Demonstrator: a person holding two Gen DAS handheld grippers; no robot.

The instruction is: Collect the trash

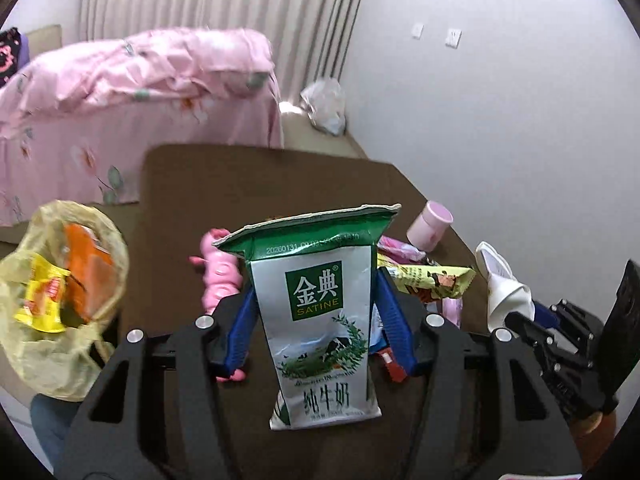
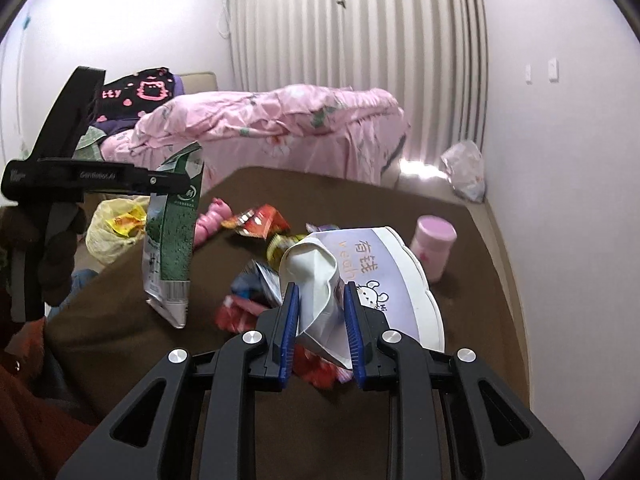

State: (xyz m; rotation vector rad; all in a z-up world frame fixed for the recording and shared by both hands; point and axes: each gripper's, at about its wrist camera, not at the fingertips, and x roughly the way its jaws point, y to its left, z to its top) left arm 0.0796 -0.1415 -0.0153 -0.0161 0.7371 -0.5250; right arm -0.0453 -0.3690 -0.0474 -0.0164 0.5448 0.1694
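Pickup step: your left gripper [image 1: 314, 300] clamps the milk carton [image 1: 320, 320], your right gripper [image 2: 320, 308] pinches the crumpled paper cup [image 2: 320, 276]. Next, carry both to the yellow bag [image 1: 60, 300], seemingly hanging off the table's [image 1: 240, 176] left edge.

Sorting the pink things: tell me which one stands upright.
The pink lidded cup near the brown table's far right edge; the pink toy lies flat.

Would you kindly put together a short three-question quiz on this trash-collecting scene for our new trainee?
1. True or false: the left gripper is shut on the milk carton.
2. What does the right gripper hold? A) crushed paper cup B) pink jar C) snack wrapper
3. Fill in: trash already sits in the yellow ___ beside the brown table.

Key: 1 true; 2 A; 3 bag.
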